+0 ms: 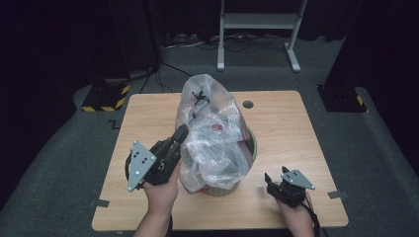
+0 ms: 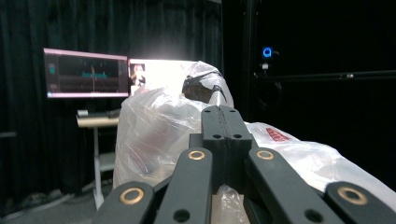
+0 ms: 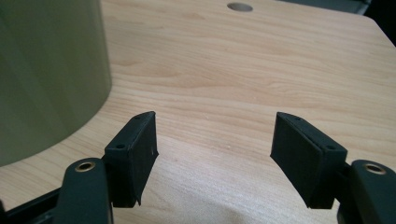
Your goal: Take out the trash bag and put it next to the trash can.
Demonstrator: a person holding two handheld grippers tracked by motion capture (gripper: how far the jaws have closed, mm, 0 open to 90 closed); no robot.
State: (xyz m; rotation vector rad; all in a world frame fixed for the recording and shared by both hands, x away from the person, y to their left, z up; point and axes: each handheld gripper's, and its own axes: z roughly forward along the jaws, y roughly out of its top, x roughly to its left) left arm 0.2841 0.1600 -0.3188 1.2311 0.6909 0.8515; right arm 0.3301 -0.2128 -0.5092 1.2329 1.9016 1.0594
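Jaws of the left gripper (image 2: pixel 223 116) were pressed together, clenched on a fold of the clear plastic bag (image 1: pixel 212 133); in the left gripper view the film bunched just below the closed tips, at the centre of the frame. Jaws of the right gripper (image 3: pixel 215 149) stood wide apart, released, with bare wood between them. Plastic bag: large, crinkled, translucent, at the centre of the high view, rising tall out of a round olive-green bin (image 1: pixel 249 148) and draped over its rim; red and dark contents showed through the film, not identifiable. Bin: on the light wooden counter (image 1: pixel 286 123), its curved wall at the left edge of the right gripper view (image 3: pixel 46 79), near the jaws but apart from them. Left gripper (image 1: pixel 179 134): lower left of centre in the high view, held in a hand (image 1: pixel 160 187), tips against the bag's left side. Right gripper (image 1: pixel 271 178): lower right, low over the counter, well apart from the bag. Round cable hole (image 1: pixel 248 104): upper part of the counter. Two lit monitors (image 2: pixel 86 73): upper left of the left gripper view, behind the bag.
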